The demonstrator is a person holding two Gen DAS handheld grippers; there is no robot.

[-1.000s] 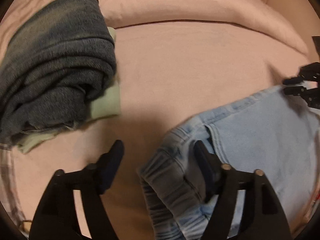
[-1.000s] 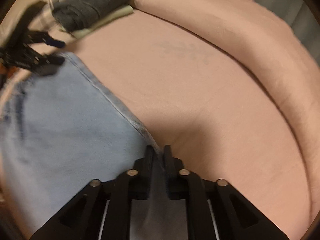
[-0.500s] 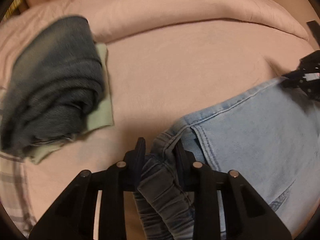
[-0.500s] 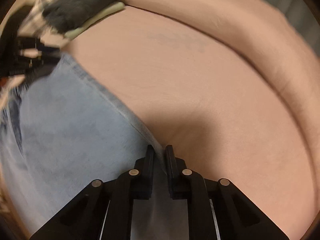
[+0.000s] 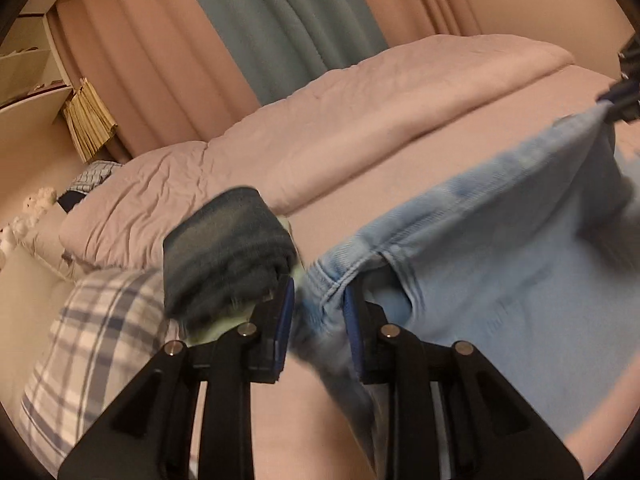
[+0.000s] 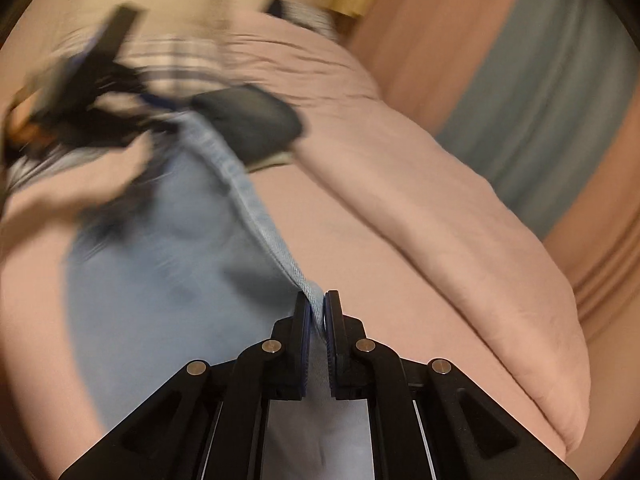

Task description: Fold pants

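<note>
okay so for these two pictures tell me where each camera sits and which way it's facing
Left wrist: on the left gripper, looking along its jaws, shut on the light blue jeans, across the pink bed toward the curtains.
Right wrist: on the right gripper, jaws shut on the jeans' edge, facing the folded duvet and curtains.
Shared: jeans, bed, dark folded jeans, and each view catches the other gripper.
</note>
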